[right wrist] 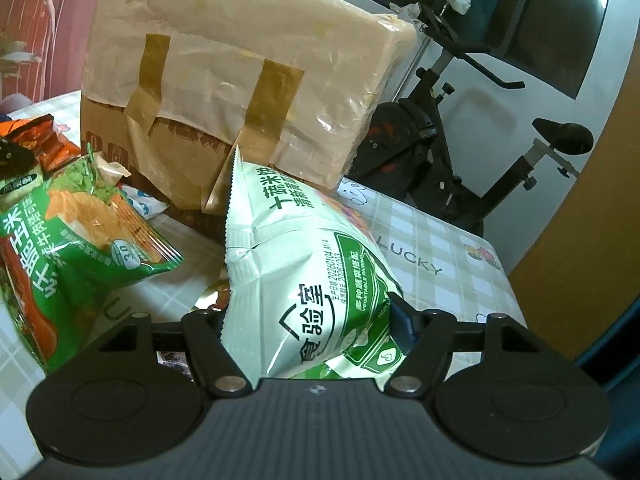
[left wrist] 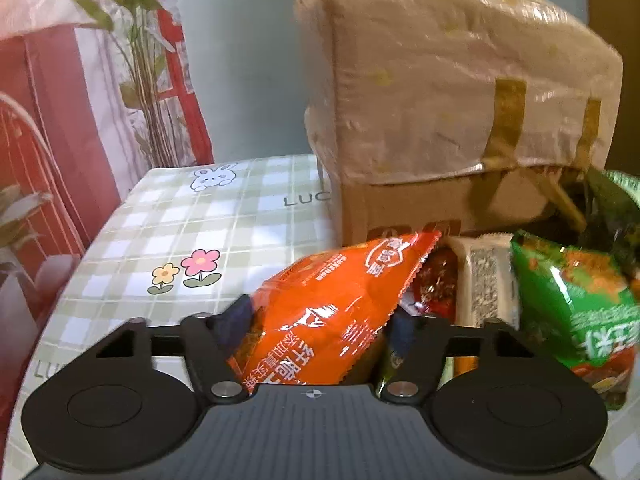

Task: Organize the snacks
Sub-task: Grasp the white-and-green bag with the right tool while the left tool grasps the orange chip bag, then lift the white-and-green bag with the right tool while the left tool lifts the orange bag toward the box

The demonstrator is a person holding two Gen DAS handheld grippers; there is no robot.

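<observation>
An orange snack bag (left wrist: 332,300) lies on the checked tablecloth (left wrist: 180,232), and my left gripper (left wrist: 320,316) is shut on its near end, one finger pressing each side. In the right wrist view, my right gripper (right wrist: 310,320) is shut on a pale green snack bag (right wrist: 304,272) that stands up between its fingers. A darker green chip bag (left wrist: 572,300) (right wrist: 80,232) lies between the two held bags. Behind the orange bag sit a small red packet (left wrist: 436,280) and a beige packet (left wrist: 484,280). The orange bag (right wrist: 44,140) also shows at the right view's left edge.
A large cardboard box (left wrist: 440,100) (right wrist: 224,80), wrapped in plastic and taped, stands on the table right behind the snacks. A red gift bag (left wrist: 48,120) with plant stems is at the left. An exercise bike (right wrist: 460,140) stands past the table's right edge (right wrist: 500,280).
</observation>
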